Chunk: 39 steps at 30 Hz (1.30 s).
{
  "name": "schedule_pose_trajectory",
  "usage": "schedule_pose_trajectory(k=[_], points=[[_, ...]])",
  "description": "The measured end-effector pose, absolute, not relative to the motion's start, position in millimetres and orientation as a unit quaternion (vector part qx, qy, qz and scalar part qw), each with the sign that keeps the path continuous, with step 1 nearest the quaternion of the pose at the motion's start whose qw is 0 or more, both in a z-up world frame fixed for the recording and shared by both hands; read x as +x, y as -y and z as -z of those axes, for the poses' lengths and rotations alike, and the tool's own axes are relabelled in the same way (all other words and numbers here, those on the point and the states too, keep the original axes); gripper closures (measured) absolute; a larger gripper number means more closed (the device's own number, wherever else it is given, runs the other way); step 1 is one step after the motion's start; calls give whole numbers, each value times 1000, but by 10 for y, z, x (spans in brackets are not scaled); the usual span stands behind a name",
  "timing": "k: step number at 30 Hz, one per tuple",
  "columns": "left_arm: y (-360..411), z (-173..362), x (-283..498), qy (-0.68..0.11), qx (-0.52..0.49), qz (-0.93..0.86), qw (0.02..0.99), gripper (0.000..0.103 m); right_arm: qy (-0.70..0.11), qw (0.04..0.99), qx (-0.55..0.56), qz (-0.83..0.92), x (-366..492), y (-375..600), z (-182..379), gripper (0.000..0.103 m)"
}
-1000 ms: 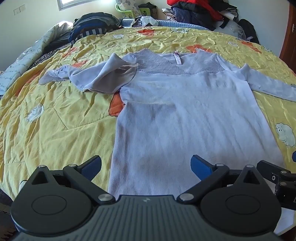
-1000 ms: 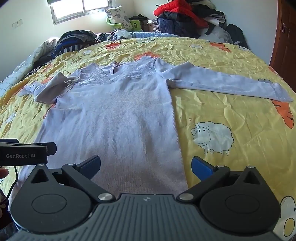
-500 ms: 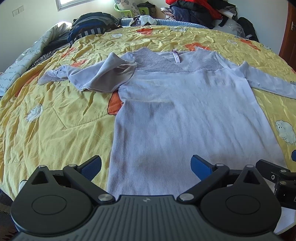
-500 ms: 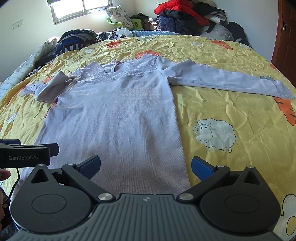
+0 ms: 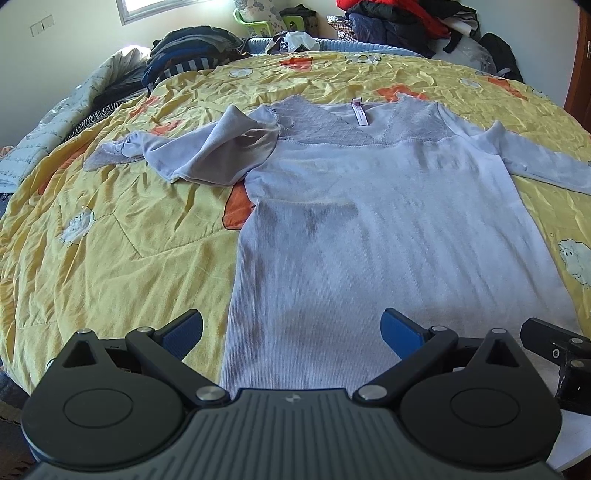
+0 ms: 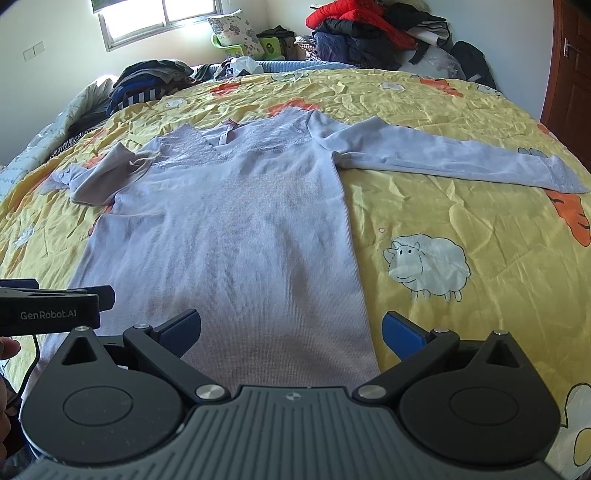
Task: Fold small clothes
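Lilac top [image 5: 388, 229] flat on the yellow quilt [image 5: 122, 236], hem nearest me; my left gripper [image 5: 291, 326] and right gripper [image 6: 291, 326] hover spread and empty. I should straighten the crumpled left sleeve [image 5: 207, 158] before folding

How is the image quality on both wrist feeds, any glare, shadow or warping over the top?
Left wrist: fisheye bows the bedspread; grey shadow patches on the lilac top; sharp. Right wrist: window blown out, top evenly lit, edges warped.
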State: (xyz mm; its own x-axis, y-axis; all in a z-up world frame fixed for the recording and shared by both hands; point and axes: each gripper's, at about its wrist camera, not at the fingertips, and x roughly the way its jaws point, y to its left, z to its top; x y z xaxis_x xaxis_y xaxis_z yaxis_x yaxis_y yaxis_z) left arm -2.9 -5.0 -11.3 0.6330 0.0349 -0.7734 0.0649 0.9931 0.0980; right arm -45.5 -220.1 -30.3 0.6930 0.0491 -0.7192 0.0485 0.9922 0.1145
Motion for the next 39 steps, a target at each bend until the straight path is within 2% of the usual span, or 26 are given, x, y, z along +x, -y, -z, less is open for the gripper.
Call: schedule_pose_trajectory(k=[39], points=[[63,124,-25,-430,56,9,901,0,-383,921,77,-10,-484,2220,303,0]])
